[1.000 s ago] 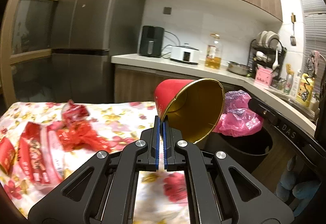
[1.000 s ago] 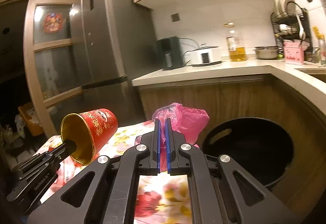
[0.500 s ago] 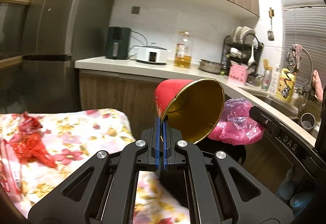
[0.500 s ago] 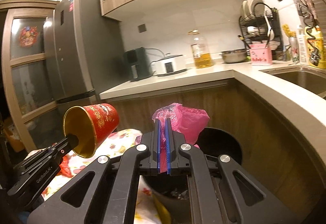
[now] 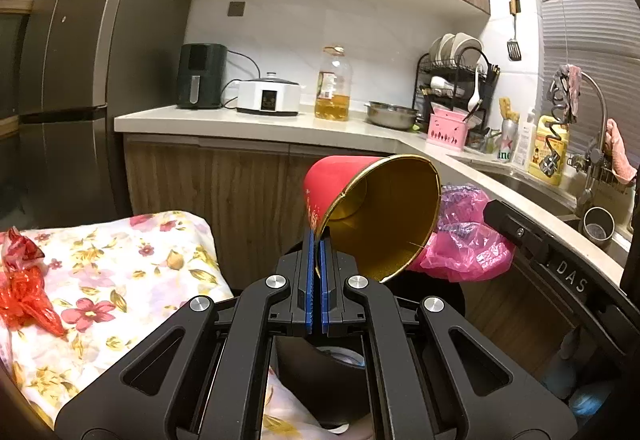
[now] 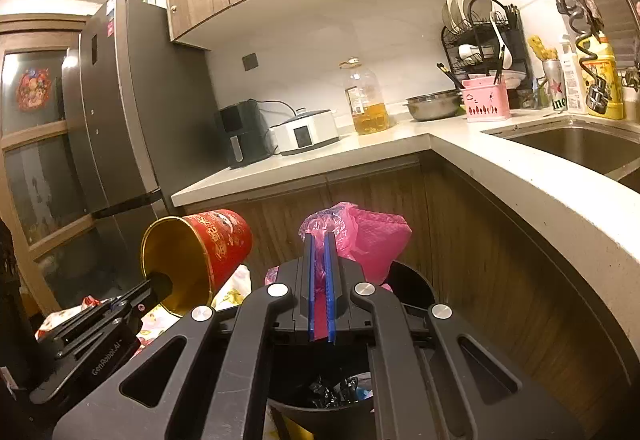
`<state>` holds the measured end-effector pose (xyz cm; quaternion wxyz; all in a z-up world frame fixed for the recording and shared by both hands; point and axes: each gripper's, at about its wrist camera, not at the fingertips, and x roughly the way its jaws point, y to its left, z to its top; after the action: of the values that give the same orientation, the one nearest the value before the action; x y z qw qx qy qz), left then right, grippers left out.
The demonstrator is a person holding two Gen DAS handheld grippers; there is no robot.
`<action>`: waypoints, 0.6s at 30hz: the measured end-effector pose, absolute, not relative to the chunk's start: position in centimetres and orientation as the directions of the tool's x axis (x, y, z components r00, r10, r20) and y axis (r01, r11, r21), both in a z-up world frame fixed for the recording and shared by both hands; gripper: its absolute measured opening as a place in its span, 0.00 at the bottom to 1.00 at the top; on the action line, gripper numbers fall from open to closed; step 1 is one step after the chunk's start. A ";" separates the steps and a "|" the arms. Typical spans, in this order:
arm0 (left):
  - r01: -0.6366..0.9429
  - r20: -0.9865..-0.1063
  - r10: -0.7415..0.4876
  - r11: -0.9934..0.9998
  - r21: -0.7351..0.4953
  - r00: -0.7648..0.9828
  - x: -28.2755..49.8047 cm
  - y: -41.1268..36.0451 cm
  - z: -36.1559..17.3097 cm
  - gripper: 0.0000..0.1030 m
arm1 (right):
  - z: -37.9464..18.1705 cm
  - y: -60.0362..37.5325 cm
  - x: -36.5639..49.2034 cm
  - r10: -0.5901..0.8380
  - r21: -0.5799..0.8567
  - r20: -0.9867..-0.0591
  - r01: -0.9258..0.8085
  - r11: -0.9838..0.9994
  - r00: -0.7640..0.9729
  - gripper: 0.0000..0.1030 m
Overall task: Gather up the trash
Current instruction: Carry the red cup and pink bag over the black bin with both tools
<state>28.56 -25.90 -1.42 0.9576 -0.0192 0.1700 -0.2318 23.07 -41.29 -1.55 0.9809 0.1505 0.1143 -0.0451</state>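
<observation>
Trash rides in both grippers above the black bin (image 6: 412, 280). Left gripper (image 5: 319, 260) pinches the rim of a red paper cup (image 5: 372, 216), light and easily crushed, best held at that rim. Right gripper (image 6: 319, 280) is clamped on a limp pink plastic bag (image 6: 368, 236). Counter edge (image 6: 520, 184) crowds from 3 o'clock; the floral table (image 5: 120, 260) sits at 9.

My red, gold-lined cup (image 5: 372, 216), my pink bag (image 6: 360, 236), black bin (image 6: 416, 280), floral cloth (image 5: 132, 260) lower left.
</observation>
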 end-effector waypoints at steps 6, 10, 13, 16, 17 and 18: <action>0.444 -0.332 -0.455 0.889 -0.115 0.826 29.2 -26.8 -1.8 0.02 | -1.8 -41.7 23.3 -0.058 0.289 -0.242 0.129 0.949 0.968 0.05; 0.447 -0.343 -0.456 0.888 -0.110 0.821 29.6 -27.2 -2.2 0.02 | -1.9 -41.8 23.5 -0.056 0.299 -0.247 0.131 0.945 0.967 0.05; 0.448 -0.353 -0.456 0.887 -0.110 0.817 29.9 -27.5 -2.4 0.02 | -2.0 -41.8 23.8 -0.044 0.306 -0.248 0.122 0.944 0.968 0.05; 0.448 -0.361 -0.456 0.887 -0.111 0.813 30.2 -27.6 -2.6 0.02 | -2.1 -41.8 24.1 -0.040 0.302 -0.250 0.117 0.946 0.967 0.05; 0.449 -0.364 -0.457 0.887 -0.112 0.812 30.4 -27.7 -2.7 0.02 | -2.1 -41.8 24.2 -0.038 0.303 -0.251 0.116 0.946 0.967 0.05; 0.448 -0.365 -0.456 0.887 -0.111 0.812 30.4 -27.7 -2.8 0.02 | -2.1 -41.8 24.3 -0.035 0.304 -0.252 0.113 0.946 0.967 0.05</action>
<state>30.44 -27.70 -2.76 0.9517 -0.0101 0.1943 -0.2374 24.33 -41.76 -2.14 0.9788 0.1601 0.1224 -0.0377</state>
